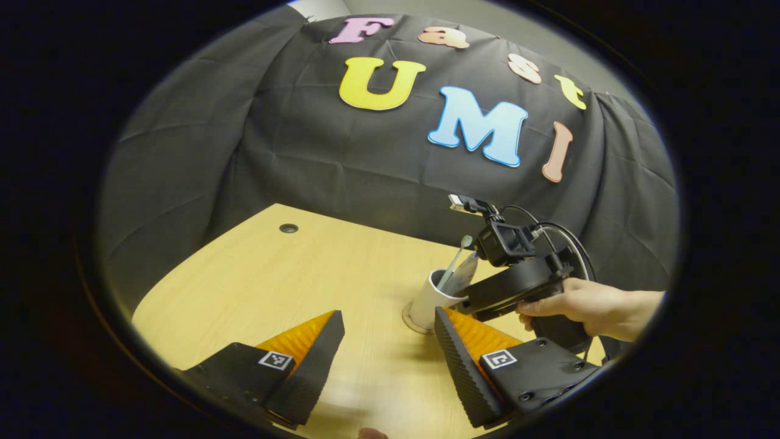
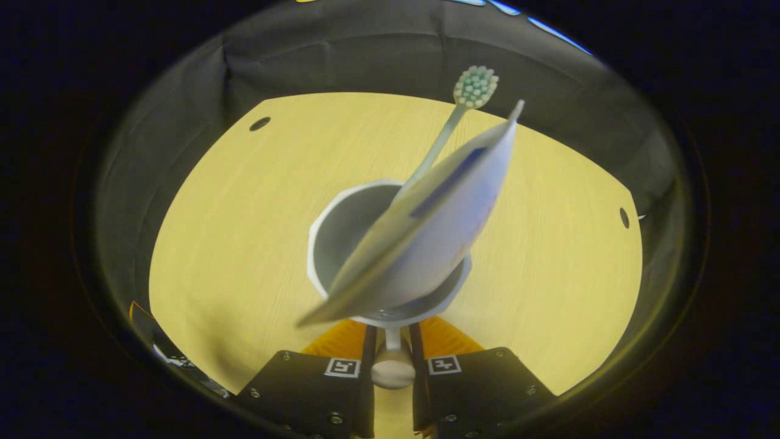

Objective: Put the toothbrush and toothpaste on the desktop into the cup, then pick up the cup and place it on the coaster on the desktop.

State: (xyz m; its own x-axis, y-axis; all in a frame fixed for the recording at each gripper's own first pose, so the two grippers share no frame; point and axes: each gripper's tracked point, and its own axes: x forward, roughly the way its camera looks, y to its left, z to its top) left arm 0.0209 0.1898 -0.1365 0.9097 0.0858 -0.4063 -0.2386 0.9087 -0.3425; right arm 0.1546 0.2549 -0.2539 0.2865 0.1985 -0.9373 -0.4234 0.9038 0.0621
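Observation:
A white cup [image 1: 426, 302] stands with its base on a round coaster [image 1: 409, 323] on the wooden desktop [image 1: 256, 286]. A toothbrush [image 1: 454, 262] and a toothpaste tube [image 1: 465, 274] lean out of it. In the right gripper view the cup [image 2: 347, 231] is close, with the toothbrush [image 2: 475, 85] head up and the tube [image 2: 432, 231] across its mouth. My right gripper [image 2: 393, 334] is shut on the cup's handle [image 2: 393, 369]. In the left gripper view the right gripper [image 1: 518, 286] reaches the cup from the right. My left gripper [image 1: 388, 317] hangs open just in front of the cup, holding nothing.
A person's hand [image 1: 585, 305] holds the right gripper. The desktop has a small dark hole [image 1: 288, 228] at its far left corner and two holes [image 2: 259, 124] [image 2: 624, 217] in the right gripper view. Black cloth walls the desk's far edges.

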